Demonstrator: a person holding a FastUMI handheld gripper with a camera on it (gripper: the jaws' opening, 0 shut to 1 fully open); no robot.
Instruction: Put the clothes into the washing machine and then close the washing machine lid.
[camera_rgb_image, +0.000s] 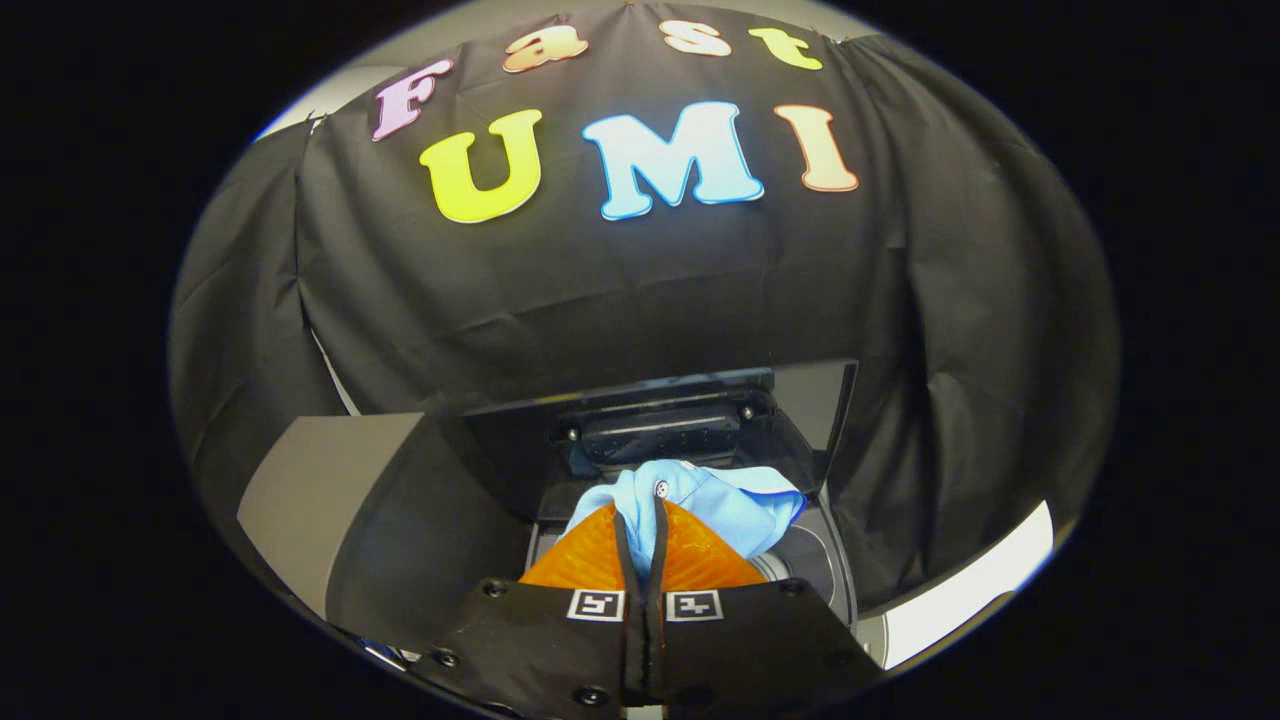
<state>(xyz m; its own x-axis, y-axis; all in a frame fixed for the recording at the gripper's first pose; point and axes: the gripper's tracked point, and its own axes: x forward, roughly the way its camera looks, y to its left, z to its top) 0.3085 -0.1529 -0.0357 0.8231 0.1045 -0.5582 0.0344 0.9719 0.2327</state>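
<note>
Two fingers of my tool (641, 515) were pressed nearly together, pinching a fold of the light blue garment (700, 500) between their tips. I held the cloth bunched just ahead of the fingers, with most of it spilling to their right. Directly below and beyond the tool sat the dark washing machine (840, 590), its round opening partly visible under the cloth on the right of the fingers. Its lid (760, 410) stood raised behind the garment, upright against the black cloth wall. Whether the garment touched the machine's rim I could not tell. To the left of my tool lay a grey surface (310, 490).
</note>
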